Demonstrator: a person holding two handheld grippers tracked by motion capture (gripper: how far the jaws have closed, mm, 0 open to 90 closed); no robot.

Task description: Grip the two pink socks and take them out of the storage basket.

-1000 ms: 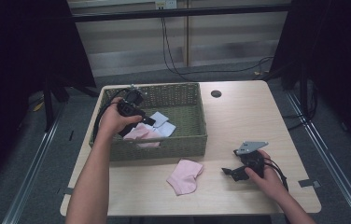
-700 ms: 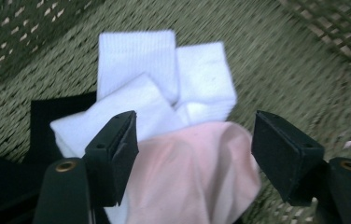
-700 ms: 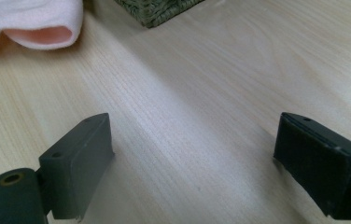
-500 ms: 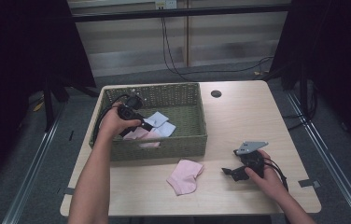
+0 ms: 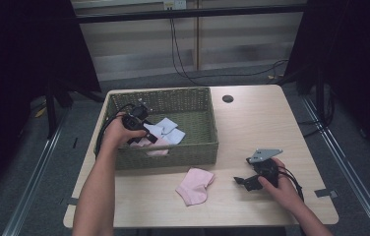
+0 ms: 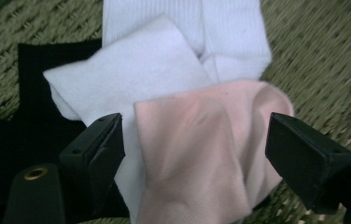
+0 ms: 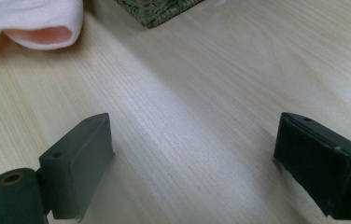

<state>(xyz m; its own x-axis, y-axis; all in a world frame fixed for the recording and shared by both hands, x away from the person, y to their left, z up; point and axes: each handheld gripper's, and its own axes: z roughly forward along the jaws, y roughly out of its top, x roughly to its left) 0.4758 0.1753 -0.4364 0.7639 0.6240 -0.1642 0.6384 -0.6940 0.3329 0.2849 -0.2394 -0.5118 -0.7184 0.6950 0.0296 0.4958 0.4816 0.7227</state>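
A green woven basket [image 5: 173, 157] stands at the table's left and holds a pink sock [image 5: 156, 145], white socks [image 5: 166, 129] and a black sock [image 6: 33, 93]. My left gripper [image 5: 143, 132] is down inside the basket. Its jaws are open on either side of the pink sock [image 6: 197, 154], which lies over the white socks [image 6: 131, 79]. A second pink sock [image 5: 195, 185] lies on the table in front of the basket. To its right, my right gripper [image 5: 243, 182] rests low over the wood, open and holding nothing [image 7: 197, 163], with that sock [image 7: 33, 21] at its upper left.
The basket's corner [image 7: 159, 9] lies ahead of the right gripper. Bare light wood [image 5: 262, 123] spreads right of the basket, with a round cable hole [image 5: 228, 99] near the back edge. Black frame posts and cables stand behind the table.
My left gripper has sunk lower into the basket and come down over the pink sock. The right gripper has stayed where it was.
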